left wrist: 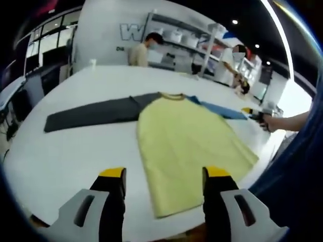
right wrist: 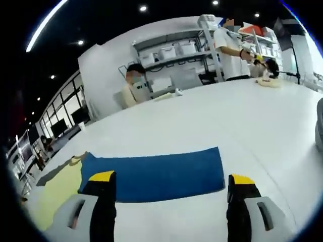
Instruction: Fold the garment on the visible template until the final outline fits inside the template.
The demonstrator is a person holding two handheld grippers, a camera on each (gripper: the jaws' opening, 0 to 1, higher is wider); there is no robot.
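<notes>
Blue sleeve [right wrist: 159,175] lies crosswise just ahead of our right gripper [right wrist: 169,189], jaws apart; left gripper [left wrist: 164,174], also apart, faces the garment's hem [left wrist: 176,201].

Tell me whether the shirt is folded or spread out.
Spread out: the shirt lies flat, grey sleeve and blue sleeve both fully extended.

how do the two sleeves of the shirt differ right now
The dark grey sleeve and the blue sleeve differ in colour. In the left gripper view the grey one runs out to the left of the yellow body, the blue one to the right. The right gripper hovers open just above the blue sleeve, while no gripper is near the grey one. Both lie flat and straight on the white table.
</notes>
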